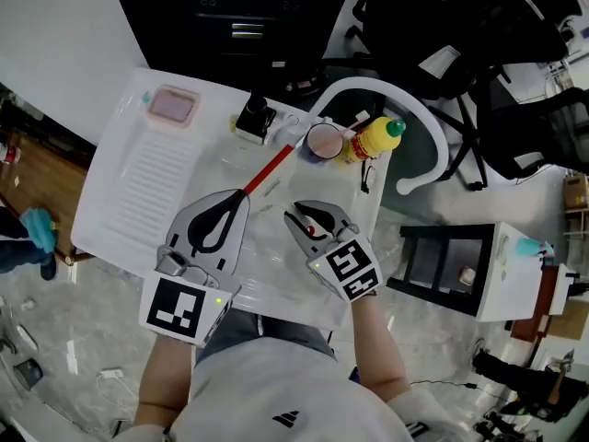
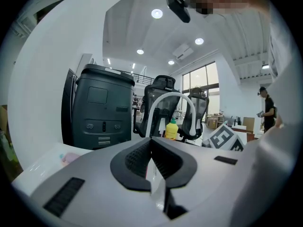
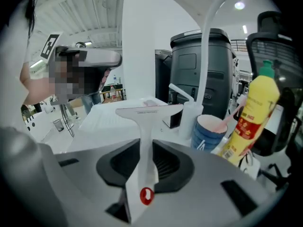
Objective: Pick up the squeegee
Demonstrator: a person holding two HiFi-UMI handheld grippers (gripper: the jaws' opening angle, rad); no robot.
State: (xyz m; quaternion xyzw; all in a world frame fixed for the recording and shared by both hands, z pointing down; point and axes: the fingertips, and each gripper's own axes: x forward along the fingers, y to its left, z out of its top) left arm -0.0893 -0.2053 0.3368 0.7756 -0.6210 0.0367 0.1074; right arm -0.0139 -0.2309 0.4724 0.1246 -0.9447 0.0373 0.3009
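White worktop [image 1: 129, 191] below; left gripper [image 1: 221, 219] pinched together, apparently empty; right gripper [image 3: 147, 148] clamps the squeegee [image 3: 149, 111] by its handle, blade seemingly clear of the worktop; pickup looks essentially done, nothing obvious left

Yellow bottle [image 1: 373, 139] just beside blue cup [image 1: 323, 141]; pink dish [image 1: 174, 106] on white drainboard [image 1: 138, 191]; red-handled tool [image 1: 271, 168].

White wall [image 2: 49, 93] far left; grey marbled floor [image 1: 55, 339] near; black office chairs [image 1: 465, 26] far right; dark cabinet [image 2: 100, 112], recessed ceiling lights [image 2: 156, 13], tall windows [image 2: 202, 85] beyond.
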